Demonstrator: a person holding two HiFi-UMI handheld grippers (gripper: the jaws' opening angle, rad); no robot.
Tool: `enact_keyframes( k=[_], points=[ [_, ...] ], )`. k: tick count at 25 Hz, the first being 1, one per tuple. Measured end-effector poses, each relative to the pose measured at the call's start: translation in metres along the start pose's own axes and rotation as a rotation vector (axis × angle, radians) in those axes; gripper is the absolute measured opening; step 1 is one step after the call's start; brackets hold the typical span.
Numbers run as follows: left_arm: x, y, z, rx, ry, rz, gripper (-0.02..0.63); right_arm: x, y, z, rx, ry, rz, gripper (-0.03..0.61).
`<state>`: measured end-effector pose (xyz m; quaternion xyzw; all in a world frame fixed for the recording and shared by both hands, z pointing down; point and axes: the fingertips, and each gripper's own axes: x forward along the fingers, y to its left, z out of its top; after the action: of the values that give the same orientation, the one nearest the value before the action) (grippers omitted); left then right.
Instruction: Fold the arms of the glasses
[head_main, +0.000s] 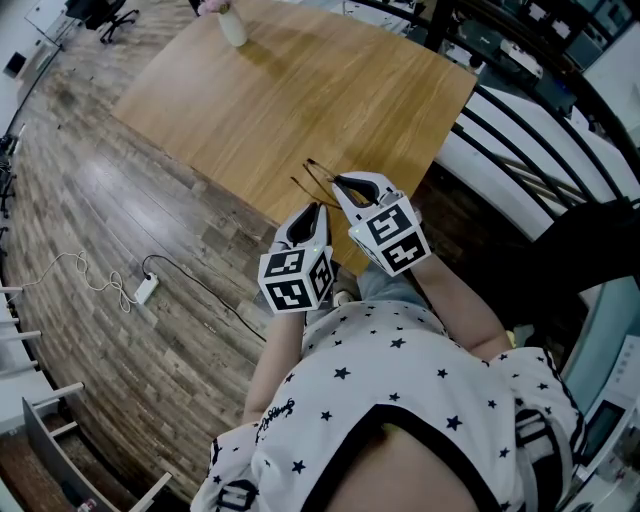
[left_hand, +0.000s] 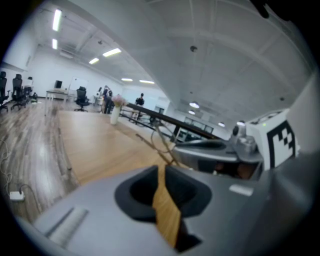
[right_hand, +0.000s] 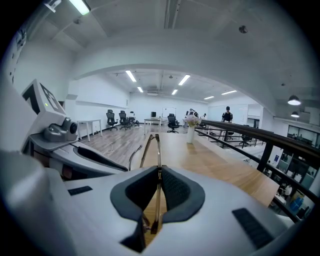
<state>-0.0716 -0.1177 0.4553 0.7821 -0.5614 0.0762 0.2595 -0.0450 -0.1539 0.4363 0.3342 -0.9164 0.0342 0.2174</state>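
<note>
Pinching a glasses (right_hand: 157, 149) arm — right gripper (right_hand: 159, 171) jaws (left gripper (left_hand: 161, 169) jaws narrowly apart)

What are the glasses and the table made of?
Glasses: probably thin metal. The frame is wire-slim and brownish, with a slight shine.
Table: looks like wood or wood-look laminate. It is light brown with grain lines and a smooth, fairly matte top.

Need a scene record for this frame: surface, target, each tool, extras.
surface: light wooden table
target: thin wire-framed glasses, near the table's close edge
right tool: shut on the glasses' thin frame
left tool: jaws apart, nothing between them, glasses just ahead
extras: white vase at the far edge; white power strip on the floor
</note>
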Motion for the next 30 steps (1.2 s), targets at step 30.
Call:
enact_keyframes(
  k=[30],
  points=[
    [0.018,0.002,0.001,-0.003,0.015,0.040,0.021,0.008,0.000,-0.012,-0.017,0.043,0.033,0.031]
  ],
)
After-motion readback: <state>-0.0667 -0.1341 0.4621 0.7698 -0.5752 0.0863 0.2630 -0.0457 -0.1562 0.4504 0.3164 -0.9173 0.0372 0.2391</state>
